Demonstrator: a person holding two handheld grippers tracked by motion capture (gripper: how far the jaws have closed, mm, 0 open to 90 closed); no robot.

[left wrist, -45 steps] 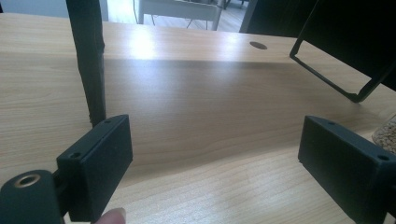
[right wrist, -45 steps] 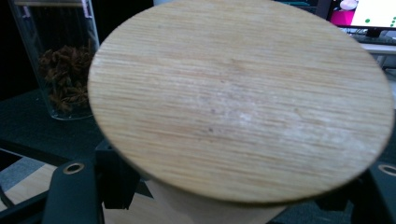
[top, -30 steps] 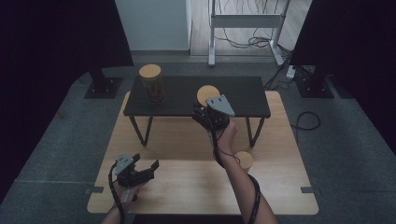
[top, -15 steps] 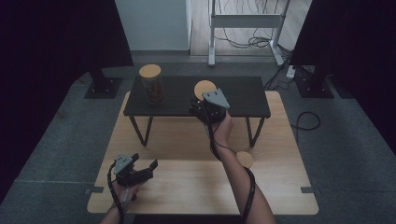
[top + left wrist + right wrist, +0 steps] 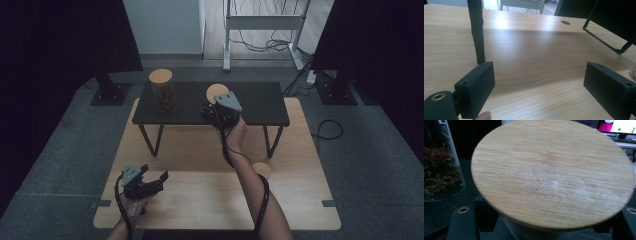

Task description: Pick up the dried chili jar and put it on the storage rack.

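- High view: the right gripper (image 5: pixel 216 111) is stretched out over the dark low table (image 5: pixel 260 102) that stands on the pale wooden tabletop (image 5: pixel 200 200), and a round wooden lid (image 5: pixel 217 92) shows just past its nose.
- In the right gripper view the wooden lid (image 5: pixel 551 173) sits close before the camera with a pale jar body under it; the black jaws stand on either side of that body, pinching the jar below the lid.
- The jar so held is near the middle of the dark table. A second jar (image 5: pixel 163 90), glass, with its own wooden lid and dark dried spice inside, stands well apart toward the table's left end; the right gripper view shows it at the left edge (image 5: pixel 439 165).
- The left gripper (image 5: pixel 150 181) hangs low over the near left part of the wooden tabletop. In the left gripper view its jaws stand spread, with bare wood between them and nothing held.
- A loose round wooden disc (image 5: pixel 261 170) lies on the tabletop beside the right forearm.
- Judged from this, the step in hand is carrying or placing the lidded jar on the low table; whether its base rests on the surface cannot be told.
- The next move calls for keeping the jar upright, setting it flat, well clear of the spice jar, then easing the jaws apart without dragging the lid.
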